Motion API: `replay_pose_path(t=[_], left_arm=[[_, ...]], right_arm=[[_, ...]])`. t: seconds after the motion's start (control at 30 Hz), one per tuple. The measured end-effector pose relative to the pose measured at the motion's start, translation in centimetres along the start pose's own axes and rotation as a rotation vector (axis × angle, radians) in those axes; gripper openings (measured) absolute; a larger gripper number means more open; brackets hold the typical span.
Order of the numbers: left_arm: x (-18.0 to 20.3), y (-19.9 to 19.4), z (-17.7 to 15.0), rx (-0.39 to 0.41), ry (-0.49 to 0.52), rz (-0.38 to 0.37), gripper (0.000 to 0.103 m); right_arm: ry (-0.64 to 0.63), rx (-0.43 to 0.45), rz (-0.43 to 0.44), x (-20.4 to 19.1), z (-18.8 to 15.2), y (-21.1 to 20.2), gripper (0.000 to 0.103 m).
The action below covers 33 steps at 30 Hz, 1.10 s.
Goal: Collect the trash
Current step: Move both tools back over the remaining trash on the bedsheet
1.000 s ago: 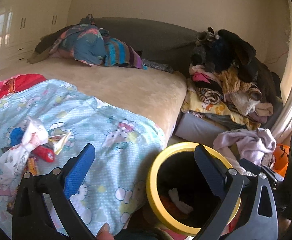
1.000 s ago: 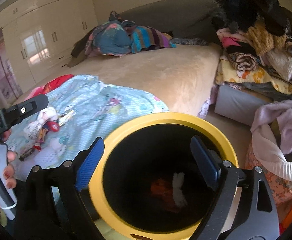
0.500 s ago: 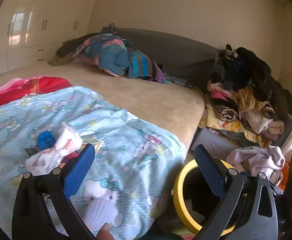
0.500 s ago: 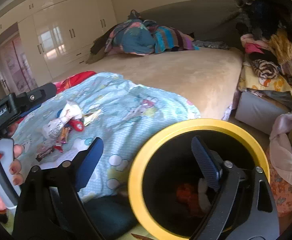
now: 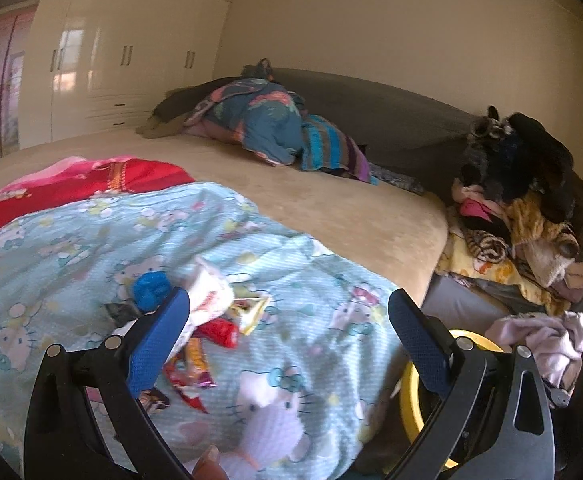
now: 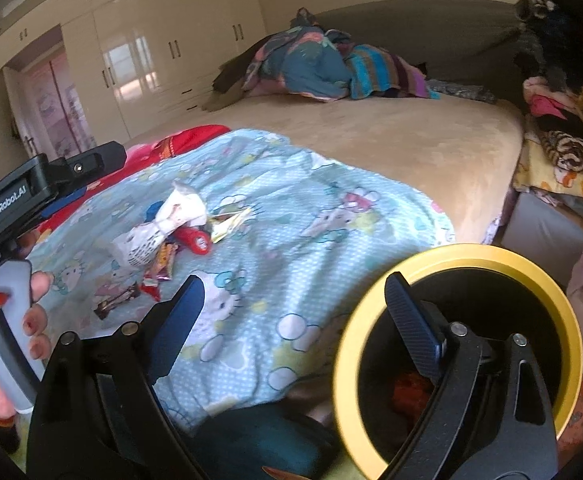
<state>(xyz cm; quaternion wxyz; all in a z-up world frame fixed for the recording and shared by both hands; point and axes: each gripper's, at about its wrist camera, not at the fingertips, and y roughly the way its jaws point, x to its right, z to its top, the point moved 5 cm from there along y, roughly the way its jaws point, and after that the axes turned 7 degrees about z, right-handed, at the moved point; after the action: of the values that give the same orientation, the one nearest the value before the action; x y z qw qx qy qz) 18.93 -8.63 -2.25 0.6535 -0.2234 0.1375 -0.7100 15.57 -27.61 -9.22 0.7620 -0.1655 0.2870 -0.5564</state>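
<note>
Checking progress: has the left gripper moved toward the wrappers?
Yes. Against the yellow-rimmed bin, the left gripper has swung left, toward the wrappers.

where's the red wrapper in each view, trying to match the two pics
Left wrist: the red wrapper lies lower centre-left on the light blue blanket, just right of the left gripper's near blue pad.
Right wrist: the red wrapper lies left of centre, below the white crumpled bag.
Shared landmark: the yellow-rimmed bin, lower right in both views.
</note>
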Motion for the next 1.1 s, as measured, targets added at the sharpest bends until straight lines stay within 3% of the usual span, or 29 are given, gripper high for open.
replay_pose_path(t=[0.33, 0.6, 0.77, 0.97, 1.1], left_arm=[[-6.9, 0.7, 0.5, 0.003, -0.093, 0.133, 0.097], [-12.9, 2.4, -1.1, -0.059, -0.169, 0.216, 0.097], [-14.6, 3.8, -2.5, -0.106, -0.178, 0.217, 0.097], [-15.4, 5.6, -4.6, -0.172, -0.208, 0.176, 0.097], [-15.6, 6.9, -5.3, -0.206, -0.238, 0.141, 0.097]], right_arm=[[-0.043, -0.084, 0.065, -3.5, -0.4, 3.7, 0.086], [-0.026, -0.218, 0.119, -5.2, -1.9, 7.8, 0.086], [0.024, -0.303, 0.157, -6.1, -2.8, 9.9, 0.086], [0.099, -0.442, 0.186, -6.8, -4.6, 12.4, 0.086], [0.14, -0.486, 0.21, -7.2, -5.6, 13.7, 0.082]])
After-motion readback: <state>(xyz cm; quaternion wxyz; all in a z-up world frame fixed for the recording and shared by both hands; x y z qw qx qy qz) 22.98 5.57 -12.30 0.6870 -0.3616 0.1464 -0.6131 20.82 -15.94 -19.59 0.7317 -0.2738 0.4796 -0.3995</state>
